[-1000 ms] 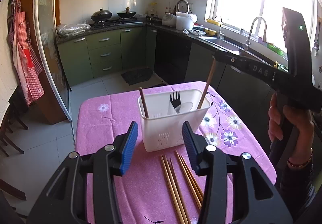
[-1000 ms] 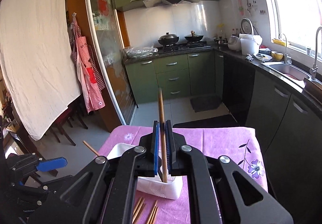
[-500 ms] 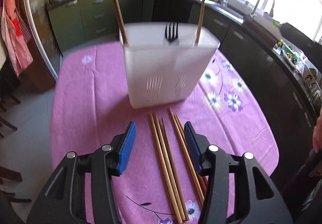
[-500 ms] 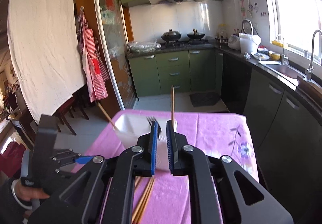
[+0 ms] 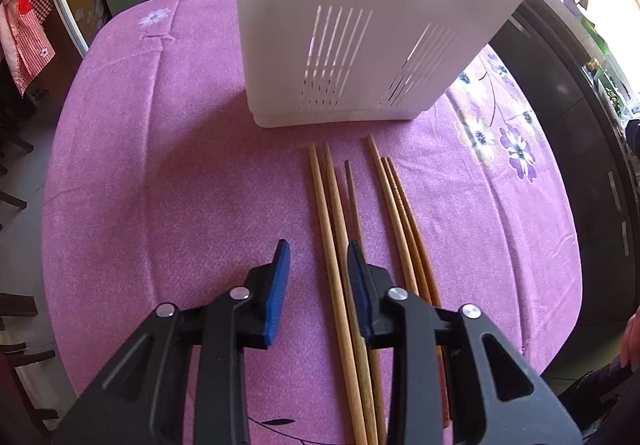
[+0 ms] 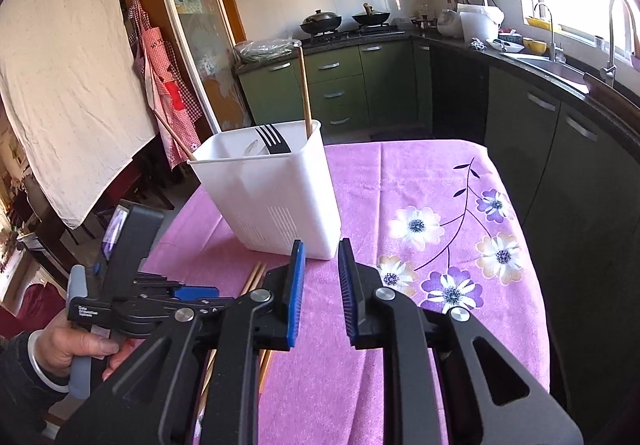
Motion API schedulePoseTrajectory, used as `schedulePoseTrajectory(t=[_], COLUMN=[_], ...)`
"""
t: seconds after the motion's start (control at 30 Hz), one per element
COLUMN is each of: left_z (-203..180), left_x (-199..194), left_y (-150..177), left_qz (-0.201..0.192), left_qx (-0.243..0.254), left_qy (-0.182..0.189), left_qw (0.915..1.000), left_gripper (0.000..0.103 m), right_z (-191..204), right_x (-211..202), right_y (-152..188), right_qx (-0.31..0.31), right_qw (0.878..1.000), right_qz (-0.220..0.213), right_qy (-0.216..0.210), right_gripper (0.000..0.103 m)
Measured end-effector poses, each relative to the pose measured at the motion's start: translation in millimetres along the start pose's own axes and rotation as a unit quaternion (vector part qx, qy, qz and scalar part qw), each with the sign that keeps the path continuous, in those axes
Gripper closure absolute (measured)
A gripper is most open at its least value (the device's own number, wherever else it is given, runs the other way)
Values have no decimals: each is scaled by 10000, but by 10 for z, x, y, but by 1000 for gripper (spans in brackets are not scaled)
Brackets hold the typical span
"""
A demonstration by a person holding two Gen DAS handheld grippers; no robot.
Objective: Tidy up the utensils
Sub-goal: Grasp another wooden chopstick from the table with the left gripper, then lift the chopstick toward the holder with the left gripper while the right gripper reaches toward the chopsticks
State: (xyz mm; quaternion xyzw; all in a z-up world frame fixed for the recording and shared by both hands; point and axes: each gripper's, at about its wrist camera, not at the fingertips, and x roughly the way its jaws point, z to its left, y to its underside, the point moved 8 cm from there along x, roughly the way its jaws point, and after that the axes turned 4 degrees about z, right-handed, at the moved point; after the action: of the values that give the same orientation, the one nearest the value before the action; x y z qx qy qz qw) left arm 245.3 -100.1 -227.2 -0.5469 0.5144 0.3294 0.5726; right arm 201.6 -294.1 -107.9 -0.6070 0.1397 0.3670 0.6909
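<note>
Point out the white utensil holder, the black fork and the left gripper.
white utensil holder point(image 6: 276, 205): right wrist view, front wall.
black fork point(image 6: 272, 139): right wrist view, tines.
left gripper point(image 5: 318, 285): left wrist view, between fingertips.

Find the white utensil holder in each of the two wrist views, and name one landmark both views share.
Left wrist view: the white holder fills the top centre, slotted wall facing the camera, just beyond the chopsticks lying on the table.
Right wrist view: it stands left of centre, rim and contents in view, a fork inside.
Shared landmark: the purple cloth's flower print.
</note>
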Motion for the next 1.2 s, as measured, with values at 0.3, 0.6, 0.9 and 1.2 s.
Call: schedulePoseTrajectory(t=[0.3, 0.6, 0.9, 1.2], left_z=[-12, -162, -13, 54], left_x=[117, 166, 9, -733], left_y=[-56, -79, -97, -137], left_qz=[134, 124, 42, -702], left_qx=[70, 275, 82, 158], left_qy=[-234, -555, -345, -193], left_qw=[9996, 9980, 9994, 9972], left_gripper=[81, 95, 96, 97], right_z=[22, 29, 22, 41], right_x=[80, 97, 103, 105], right_y=[11, 27, 28, 18], right_qx=[88, 121, 128, 100], right_qw=[9998, 9996, 9995, 9996], right_qz=[100, 139, 149, 151], right_qy=[-148, -229, -239, -229], right_gripper=[85, 85, 85, 85])
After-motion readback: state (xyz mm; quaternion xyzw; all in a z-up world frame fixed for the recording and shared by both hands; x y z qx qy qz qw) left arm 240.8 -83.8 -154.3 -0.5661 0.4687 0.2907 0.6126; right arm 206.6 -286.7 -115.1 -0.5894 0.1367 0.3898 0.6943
